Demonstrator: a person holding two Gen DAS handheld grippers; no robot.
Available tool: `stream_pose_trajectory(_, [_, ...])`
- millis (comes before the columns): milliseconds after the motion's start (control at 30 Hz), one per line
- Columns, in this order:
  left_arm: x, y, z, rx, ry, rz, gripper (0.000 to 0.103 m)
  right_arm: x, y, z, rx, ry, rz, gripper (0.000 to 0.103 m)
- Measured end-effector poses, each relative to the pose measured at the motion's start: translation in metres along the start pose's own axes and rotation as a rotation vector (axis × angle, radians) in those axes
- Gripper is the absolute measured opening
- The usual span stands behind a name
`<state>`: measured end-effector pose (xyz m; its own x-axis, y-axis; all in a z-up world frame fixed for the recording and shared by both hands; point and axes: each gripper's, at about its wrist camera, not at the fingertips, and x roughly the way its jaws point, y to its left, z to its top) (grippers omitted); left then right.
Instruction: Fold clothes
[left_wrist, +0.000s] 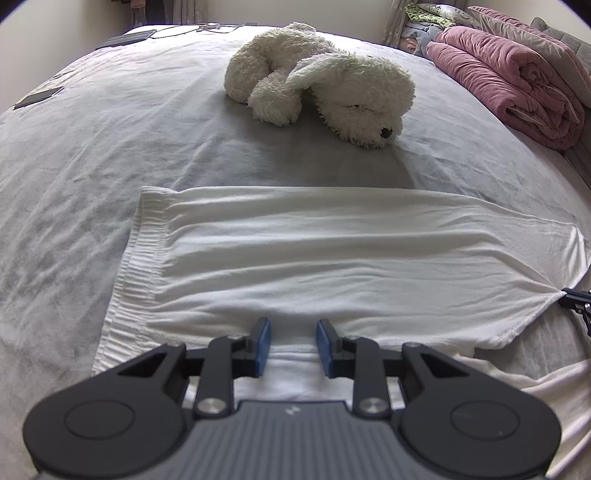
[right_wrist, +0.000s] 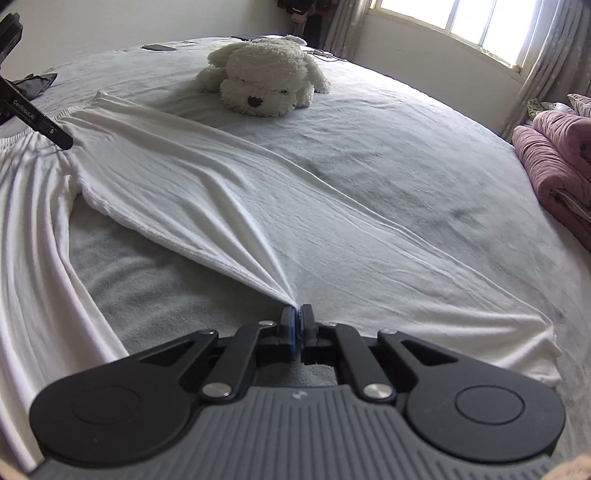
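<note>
A white garment (left_wrist: 295, 258) lies spread across the near part of a grey-sheeted bed (left_wrist: 110, 129), its ribbed waistband toward the bed's left side. The right gripper (right_wrist: 297, 317) has its blue pads pressed together on a hem corner of the cloth, which fans into taut pleats from the pinch. The left gripper (left_wrist: 293, 347) rests over the near edge of the garment, its pads standing apart with cloth lying between them (whether they press on it cannot be told). The fabric looks light, soft and limp, likely to sag and crease, so corners and hems seem the best holds. A white plush dog (left_wrist: 317, 81) sits near the bed's far edge, a folded pink quilt (left_wrist: 517, 81) at the right edge. "GenRoboAI" seems printed on the left gripper's finger.
</note>
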<state>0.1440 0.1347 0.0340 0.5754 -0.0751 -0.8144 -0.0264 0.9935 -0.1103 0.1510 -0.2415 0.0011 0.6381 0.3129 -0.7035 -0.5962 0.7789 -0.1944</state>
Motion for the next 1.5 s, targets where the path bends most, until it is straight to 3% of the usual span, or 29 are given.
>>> stream_pose_trajectory(33, [0.000,0.000,0.000,-0.001,0.000,-0.001,0.028,-0.003,-0.003,-0.001,0.007,-0.009,-0.011,0.022])
stream_pose_trajectory(67, [0.000,0.001,0.000,-0.003,0.000,-0.002,0.028,-0.009,-0.009,-0.003,0.033,-0.024,-0.040,0.047])
stream_pose_trajectory(100, [0.000,0.001,0.001,-0.004,0.001,-0.003,0.028,-0.014,-0.018,-0.005,0.069,-0.037,-0.069,0.054])
stream_pose_trajectory(300, [0.001,0.000,0.001,-0.001,0.000,0.002,0.029,-0.042,-0.125,-0.055,0.643,-0.052,-0.277,0.054])
stream_pose_trajectory(400, [0.002,-0.001,0.001,0.003,-0.003,0.008,0.029,-0.050,-0.168,-0.084,0.899,-0.069,-0.339,0.034])
stream_pose_trajectory(600, [0.004,-0.003,0.001,0.015,-0.007,0.017,0.030,-0.037,-0.194,-0.090,1.065,-0.126,-0.306,0.031])
stream_pose_trajectory(767, [0.004,-0.002,0.001,0.012,-0.007,0.012,0.030,-0.023,-0.198,-0.076,1.065,-0.119,-0.349,0.029])
stream_pose_trajectory(800, [0.004,-0.002,0.001,0.012,-0.007,0.012,0.030,-0.021,-0.199,-0.073,1.063,-0.115,-0.360,0.024])
stream_pose_trajectory(833, [0.004,-0.002,0.001,0.011,-0.007,0.012,0.030,-0.020,-0.200,-0.071,1.056,-0.104,-0.377,0.003])
stream_pose_trajectory(1100, [0.004,-0.001,0.002,0.003,-0.005,0.009,0.030,-0.031,-0.187,-0.052,0.900,-0.057,-0.581,0.003])
stream_pose_trajectory(1200, [0.004,0.000,0.002,0.000,-0.004,0.007,0.030,-0.010,-0.186,-0.056,0.854,0.051,-0.597,0.003])
stream_pose_trajectory(1333, [0.002,0.003,0.003,-0.013,-0.003,0.000,0.030,-0.005,-0.180,-0.054,0.828,0.064,-0.646,0.004])
stream_pose_trajectory(1400, [0.000,0.007,0.004,-0.028,-0.006,-0.005,0.030,-0.005,-0.173,-0.045,0.762,0.078,-0.681,0.015])
stream_pose_trajectory(1433, [-0.002,0.010,0.005,-0.041,-0.010,-0.008,0.031,-0.006,-0.166,-0.038,0.721,0.075,-0.697,0.015])
stream_pose_trajectory(1500, [-0.006,0.018,0.007,-0.071,-0.019,-0.015,0.031,-0.009,-0.149,-0.023,0.683,0.031,-0.655,0.015])
